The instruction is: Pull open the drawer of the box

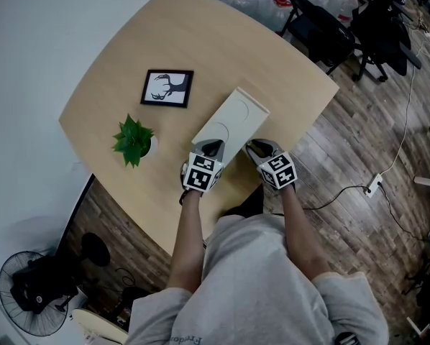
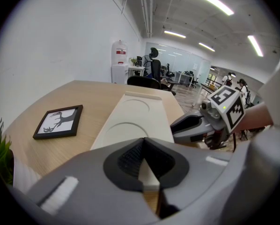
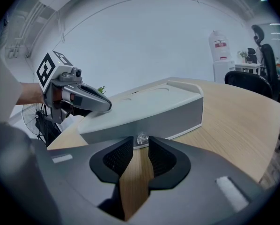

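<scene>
**Drawer pull: pre-grasp**

White box (image 1: pixel 229 124) lies on the worktop (image 1: pixel 129 56), just ahead of both sets of fingers.

Right gripper (image 3: pixel 140 143): fingers apart, small clear drawer knob (image 3: pixel 141 138) at their tips, not yet pinched.

Left gripper (image 2: pixel 142 142): fingers closed, resting on the box top.

Judgement: the box is probably light and may slide. The knob is small, hard and slick, so pinch it squarely.

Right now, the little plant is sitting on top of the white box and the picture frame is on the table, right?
No. The little plant stands on the table beside the white box, not on it. The picture frame does lie on the table. The head view shows this.
</scene>
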The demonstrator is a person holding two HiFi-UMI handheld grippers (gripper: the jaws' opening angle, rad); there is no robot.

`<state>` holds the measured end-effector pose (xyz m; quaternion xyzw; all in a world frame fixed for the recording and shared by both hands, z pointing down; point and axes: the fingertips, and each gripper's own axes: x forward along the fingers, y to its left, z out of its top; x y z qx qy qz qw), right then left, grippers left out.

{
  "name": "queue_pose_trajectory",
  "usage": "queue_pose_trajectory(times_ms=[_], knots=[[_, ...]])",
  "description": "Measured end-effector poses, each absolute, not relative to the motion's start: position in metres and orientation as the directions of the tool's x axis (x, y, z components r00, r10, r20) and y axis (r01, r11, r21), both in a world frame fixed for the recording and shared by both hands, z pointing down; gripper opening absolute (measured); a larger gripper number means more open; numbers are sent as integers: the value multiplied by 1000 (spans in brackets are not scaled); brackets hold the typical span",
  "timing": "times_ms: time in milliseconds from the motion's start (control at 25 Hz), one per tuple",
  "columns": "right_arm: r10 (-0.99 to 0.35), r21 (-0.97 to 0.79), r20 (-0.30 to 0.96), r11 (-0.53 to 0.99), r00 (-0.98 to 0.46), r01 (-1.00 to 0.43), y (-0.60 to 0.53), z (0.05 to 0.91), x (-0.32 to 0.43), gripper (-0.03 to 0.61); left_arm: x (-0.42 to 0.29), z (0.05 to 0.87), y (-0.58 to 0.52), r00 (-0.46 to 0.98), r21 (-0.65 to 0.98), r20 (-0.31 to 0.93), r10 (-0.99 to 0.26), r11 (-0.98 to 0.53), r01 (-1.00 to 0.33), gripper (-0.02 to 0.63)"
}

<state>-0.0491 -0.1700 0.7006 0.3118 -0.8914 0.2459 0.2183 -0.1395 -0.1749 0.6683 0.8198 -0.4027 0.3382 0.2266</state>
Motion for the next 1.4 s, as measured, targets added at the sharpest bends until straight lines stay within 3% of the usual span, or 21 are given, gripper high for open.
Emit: queue_pose_trajectory(times_ms=[1400], knots=[[-451, -257, 579, 689, -679, -677, -170, 705, -43, 72, -142, 669, -175, 441, 105, 733, -518, -555, -825, 54]])
